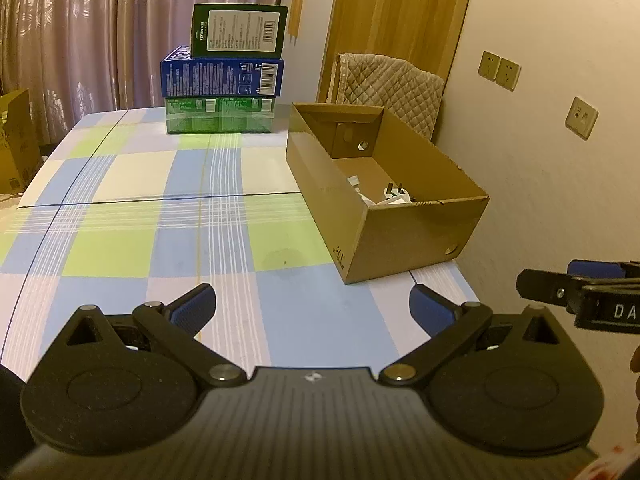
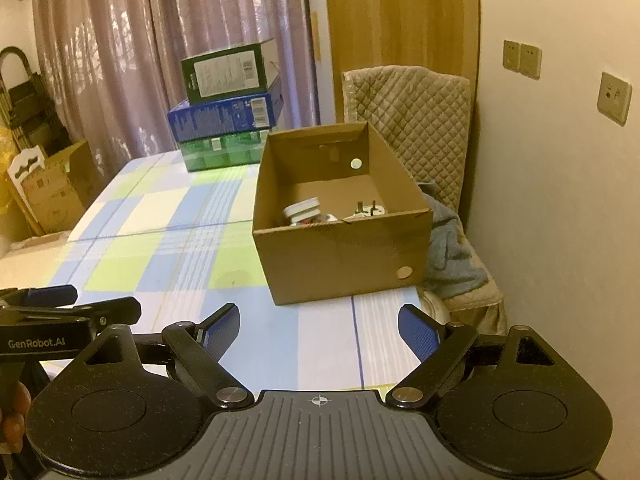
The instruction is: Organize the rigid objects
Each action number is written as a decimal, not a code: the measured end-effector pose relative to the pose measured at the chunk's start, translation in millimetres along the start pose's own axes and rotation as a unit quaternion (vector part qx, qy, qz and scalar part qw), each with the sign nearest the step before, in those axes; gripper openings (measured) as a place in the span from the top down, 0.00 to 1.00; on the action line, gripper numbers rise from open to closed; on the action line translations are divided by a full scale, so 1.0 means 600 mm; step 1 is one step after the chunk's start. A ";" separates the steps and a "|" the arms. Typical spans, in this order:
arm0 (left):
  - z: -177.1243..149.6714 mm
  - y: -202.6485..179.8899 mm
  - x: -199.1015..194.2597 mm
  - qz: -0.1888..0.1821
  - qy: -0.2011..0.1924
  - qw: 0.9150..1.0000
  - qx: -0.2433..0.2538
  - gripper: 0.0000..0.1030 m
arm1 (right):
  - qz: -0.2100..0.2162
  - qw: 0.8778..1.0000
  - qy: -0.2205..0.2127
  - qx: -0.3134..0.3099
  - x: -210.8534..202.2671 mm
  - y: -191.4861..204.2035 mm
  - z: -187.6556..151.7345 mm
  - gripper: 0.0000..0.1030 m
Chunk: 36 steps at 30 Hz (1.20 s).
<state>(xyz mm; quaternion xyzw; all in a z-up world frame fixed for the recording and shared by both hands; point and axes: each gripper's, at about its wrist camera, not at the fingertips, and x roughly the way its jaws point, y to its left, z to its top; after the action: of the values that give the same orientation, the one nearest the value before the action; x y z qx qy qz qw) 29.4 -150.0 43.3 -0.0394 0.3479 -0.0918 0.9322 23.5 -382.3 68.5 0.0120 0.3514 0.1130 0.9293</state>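
Note:
An open cardboard box point(image 1: 404, 236) stands on the right side of the checked table point(image 1: 160, 216); it also shows in the right wrist view point(image 2: 340, 260). Inside it lie white plugs and adapters point(image 2: 308, 212), with a pronged plug point(image 2: 366, 210) near the front wall; they also show in the left wrist view point(image 1: 390, 196). My left gripper point(image 1: 312, 304) is open and empty, low over the table's near edge. My right gripper point(image 2: 320, 328) is open and empty, just before the box. Each gripper shows at the edge of the other's view.
A stack of three packaged boxes point(image 1: 224, 76) stands at the table's far end, green on blue on green. A chair with a quilted cover point(image 2: 412, 120) and a grey cloth point(image 2: 452, 252) sits right of the box, by the wall. Cardboard cartons point(image 2: 52, 188) stand on the floor at left.

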 end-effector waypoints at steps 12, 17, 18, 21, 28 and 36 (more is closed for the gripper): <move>-0.003 -0.001 0.003 0.003 0.002 1.000 -0.001 0.01 | -0.006 1.000 0.002 0.006 0.003 -0.003 -0.005 0.19; -0.003 -0.003 0.002 0.003 0.002 1.000 -0.001 0.01 | -0.008 1.000 0.001 0.008 0.002 -0.005 -0.005 0.19; -0.003 -0.003 0.002 0.002 0.002 1.000 -0.001 0.01 | -0.008 1.000 0.001 0.008 0.002 -0.005 -0.005 0.19; -0.003 -0.004 0.002 0.002 0.002 1.000 -0.001 0.01 | -0.009 1.000 0.002 0.008 0.003 -0.007 -0.006 0.19; -0.003 -0.007 0.004 0.002 0.003 1.000 0.000 0.01 | -0.010 1.000 0.001 0.010 0.002 -0.011 -0.006 0.19; -0.004 -0.008 0.003 0.001 0.002 1.000 0.001 0.01 | -0.010 1.000 0.002 0.009 0.002 -0.012 -0.005 0.19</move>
<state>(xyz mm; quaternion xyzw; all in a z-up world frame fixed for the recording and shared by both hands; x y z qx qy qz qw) 28.5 -155.0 40.8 -0.0383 0.3497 -0.0910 0.9317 23.9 -389.2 64.8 0.0171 0.3540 0.1004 0.9297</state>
